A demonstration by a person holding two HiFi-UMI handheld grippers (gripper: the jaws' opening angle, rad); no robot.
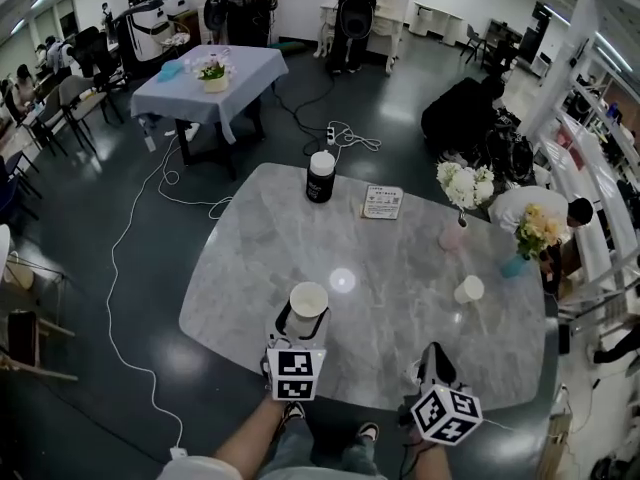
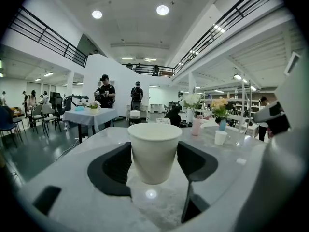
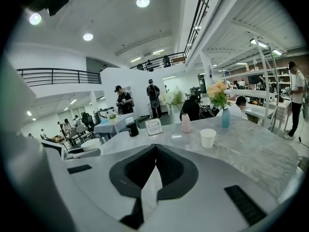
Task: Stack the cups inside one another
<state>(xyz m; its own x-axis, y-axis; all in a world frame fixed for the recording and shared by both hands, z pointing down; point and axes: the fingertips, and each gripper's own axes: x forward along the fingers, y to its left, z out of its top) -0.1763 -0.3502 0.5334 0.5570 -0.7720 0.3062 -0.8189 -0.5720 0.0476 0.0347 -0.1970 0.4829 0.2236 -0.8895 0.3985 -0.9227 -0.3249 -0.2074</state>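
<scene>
My left gripper (image 1: 303, 320) is shut on a white paper cup (image 1: 307, 306) and holds it upright, just above the near part of the grey marble table (image 1: 400, 268). In the left gripper view the cup (image 2: 154, 151) fills the gap, with a black pad on each side of its wall. A second white cup (image 1: 468, 289) stands alone at the right of the table, also showing as a small cup (image 3: 208, 137) in the right gripper view. My right gripper (image 1: 433, 360) hovers over the near edge, shut, its pads (image 3: 166, 166) together with nothing between them.
A black jar with a white lid (image 1: 320, 177) and a small card sign (image 1: 382, 202) stand at the table's far side. A pink vase of white flowers (image 1: 453, 236) and a blue vase of yellow flowers (image 1: 515, 265) stand at the right. A person (image 1: 545, 208) sits beyond them.
</scene>
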